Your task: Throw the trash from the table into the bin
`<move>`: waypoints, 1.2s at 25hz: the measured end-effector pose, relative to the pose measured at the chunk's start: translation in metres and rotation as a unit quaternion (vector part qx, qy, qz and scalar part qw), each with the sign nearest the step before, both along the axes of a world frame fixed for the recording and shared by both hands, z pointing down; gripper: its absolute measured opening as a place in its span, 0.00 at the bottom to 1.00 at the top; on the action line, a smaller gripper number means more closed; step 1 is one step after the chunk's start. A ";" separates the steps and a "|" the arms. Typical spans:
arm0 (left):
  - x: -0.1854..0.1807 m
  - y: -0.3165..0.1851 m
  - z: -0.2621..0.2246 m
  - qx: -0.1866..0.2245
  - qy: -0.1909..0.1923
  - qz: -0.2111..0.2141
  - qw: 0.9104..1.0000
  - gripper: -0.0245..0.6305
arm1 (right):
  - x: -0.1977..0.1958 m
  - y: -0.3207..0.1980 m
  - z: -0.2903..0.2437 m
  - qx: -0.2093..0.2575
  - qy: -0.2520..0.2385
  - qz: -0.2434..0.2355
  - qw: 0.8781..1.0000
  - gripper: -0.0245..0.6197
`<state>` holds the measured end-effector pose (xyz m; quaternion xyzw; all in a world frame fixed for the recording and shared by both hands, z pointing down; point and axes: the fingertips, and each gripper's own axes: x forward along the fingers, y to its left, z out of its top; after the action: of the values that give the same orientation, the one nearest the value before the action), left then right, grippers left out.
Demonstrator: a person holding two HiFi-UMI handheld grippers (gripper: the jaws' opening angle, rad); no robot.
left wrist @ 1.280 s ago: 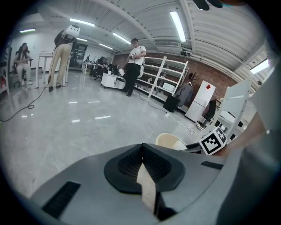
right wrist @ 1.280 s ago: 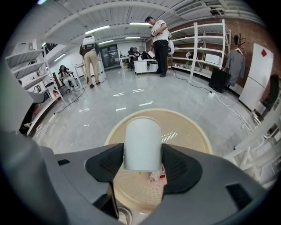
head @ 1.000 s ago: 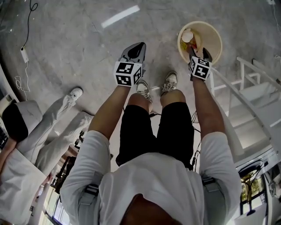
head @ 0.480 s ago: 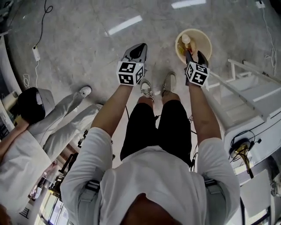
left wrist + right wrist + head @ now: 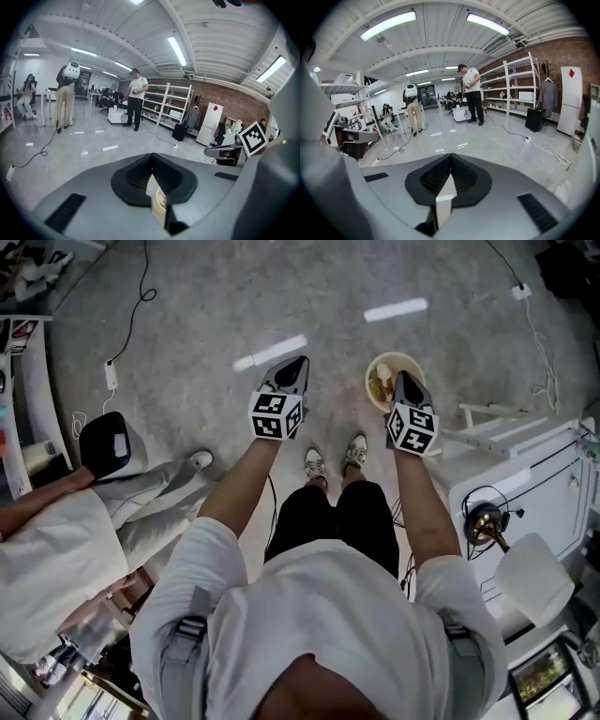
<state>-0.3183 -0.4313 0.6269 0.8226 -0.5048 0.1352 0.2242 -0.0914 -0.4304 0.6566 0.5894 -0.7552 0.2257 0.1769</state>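
In the head view the person stands on a grey floor point(image 5: 187, 324) with both arms stretched forward. The left gripper point(image 5: 299, 363) is held out above bare floor, its jaws drawn to a single point with nothing in them. The right gripper point(image 5: 403, 381) shows in front of the round cream bin point(image 5: 375, 369) and covers its right part. The bin stands on the floor just ahead of the person's right shoe point(image 5: 356, 452). The trash point(image 5: 380, 388), pale and yellowish pieces, lies inside the bin, clear of both pairs of jaws. A seated person point(image 5: 56, 540) in white is at the left edge.

In the left gripper view the ridged black pads point(image 5: 140, 174) are pressed together along one seam and grip nothing. A pale round shape point(image 5: 159, 205) shows through the slot beneath them; I cannot tell what it is. The other gripper's marker cube point(image 5: 255, 138) appears at the right edge.

In the right gripper view the jaws have just been closing and meet in a tight seam with nothing between them. Beyond them lie glossy floor, a standing person point(image 5: 471, 93) and white shelves point(image 5: 511, 89).
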 end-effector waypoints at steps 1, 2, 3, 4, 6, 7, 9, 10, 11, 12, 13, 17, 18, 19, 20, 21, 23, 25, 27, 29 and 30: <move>-0.001 0.001 -0.015 0.008 0.002 -0.001 1.000 0.05 | -0.002 0.002 -0.020 0.013 -0.002 -0.004 1.000 0.05; -0.002 0.003 -0.030 0.015 0.004 -0.003 1.000 0.05 | -0.006 0.004 -0.039 0.026 -0.004 -0.008 1.000 0.05; -0.004 0.003 -0.045 0.023 0.005 -0.004 1.000 0.05 | -0.010 0.006 -0.058 0.038 -0.006 -0.012 0.999 0.05; -0.005 0.004 -0.059 0.032 0.007 -0.005 0.999 0.05 | -0.013 0.007 -0.076 0.051 -0.009 -0.016 0.999 0.05; -0.007 0.002 -0.087 0.050 0.011 -0.005 0.999 0.05 | -0.020 0.009 -0.111 0.076 -0.013 -0.023 0.997 0.05; -0.007 0.003 -0.099 0.059 0.013 -0.007 0.998 0.05 | -0.022 0.011 -0.126 0.088 -0.015 -0.028 0.996 0.05; -0.009 0.003 -0.121 0.076 0.017 -0.013 0.997 0.05 | -0.027 0.015 -0.155 0.112 -0.019 -0.038 0.993 0.05; -0.012 0.003 -0.133 0.084 0.020 -0.018 0.996 0.05 | -0.031 0.017 -0.169 0.124 -0.020 -0.044 0.991 0.05; -0.015 0.002 -0.145 0.092 0.023 -0.021 0.995 0.05 | -0.036 0.018 -0.183 0.136 -0.021 -0.050 0.989 0.05; -0.019 0.002 -0.157 0.099 0.028 -0.024 0.994 0.05 | -0.041 0.020 -0.196 0.146 -0.021 -0.056 0.987 0.05; -0.023 0.003 -0.167 0.105 0.032 -0.026 0.994 0.05 | -0.047 0.023 -0.207 0.154 -0.022 -0.061 0.986 0.05; -0.031 0.010 -0.197 0.127 0.039 -0.028 0.991 0.05 | -0.064 0.031 -0.240 0.182 -0.022 -0.079 0.980 0.05; -0.031 0.012 -0.202 0.132 0.038 -0.027 0.990 0.05 | -0.066 0.032 -0.245 0.188 -0.022 -0.083 0.978 0.05; -0.032 0.014 -0.206 0.136 0.036 -0.026 0.990 0.05 | -0.068 0.034 -0.250 0.193 -0.022 -0.085 0.977 0.05; -0.033 0.016 -0.209 0.139 0.034 -0.025 0.989 0.05 | -0.069 0.035 -0.255 0.198 -0.022 -0.088 0.976 0.05; -0.035 0.018 -0.213 0.141 0.033 -0.026 0.989 0.05 | -0.071 0.037 -0.259 0.202 -0.023 -0.089 0.975 0.05; -0.039 0.020 -0.219 0.147 0.032 -0.027 0.988 0.05 | -0.075 0.040 -0.266 0.209 -0.024 -0.091 0.973 0.05; -0.042 0.022 -0.225 0.153 0.034 -0.027 0.987 0.05 | -0.078 0.042 -0.271 0.213 -0.023 -0.091 0.972 0.05; -0.044 0.025 -0.230 0.158 0.039 -0.027 0.986 0.05 | -0.080 0.046 -0.272 0.214 -0.022 -0.091 0.972 0.05; -0.046 0.030 -0.233 0.161 0.042 -0.025 0.986 0.05 | -0.083 0.050 -0.272 0.214 -0.022 -0.089 0.972 0.05; -0.047 0.033 -0.234 0.162 0.043 -0.024 0.986 0.05 | -0.084 0.053 -0.272 0.214 -0.022 -0.088 0.973 0.05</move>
<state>-0.3651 -0.3987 0.3934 0.8409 -0.5292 0.0111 0.1124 -0.1752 -0.3772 0.3845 0.5397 -0.8386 0.0549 0.0495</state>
